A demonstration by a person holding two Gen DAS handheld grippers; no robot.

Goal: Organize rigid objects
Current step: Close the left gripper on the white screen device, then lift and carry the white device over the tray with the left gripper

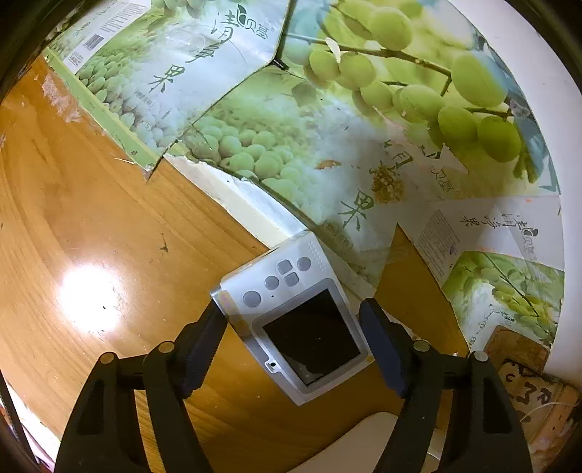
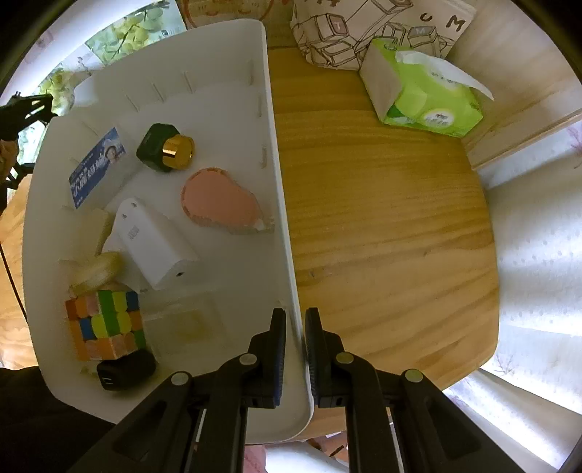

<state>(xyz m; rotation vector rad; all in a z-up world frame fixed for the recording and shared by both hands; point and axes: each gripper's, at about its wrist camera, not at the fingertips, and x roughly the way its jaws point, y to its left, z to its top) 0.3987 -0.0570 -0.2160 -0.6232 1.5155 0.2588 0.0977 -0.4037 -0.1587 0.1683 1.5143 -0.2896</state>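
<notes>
In the left wrist view a small silver digital camera, screen up, lies on the wooden table between my left gripper's open fingers; the pads stand beside its edges with a gap on the right. In the right wrist view my right gripper is shut on the right wall of a white bin. The bin holds a Rubik's cube, a white charger, a pink tape dispenser, a green bottle with a gold cap, a blue card, a black adapter and a clear box.
Flattened cardboard printed with green fruit lies on the table beyond the camera. A green tissue pack and a printed paper bag sit at the far side of the round wooden table. A patterned white curtain hangs to the right.
</notes>
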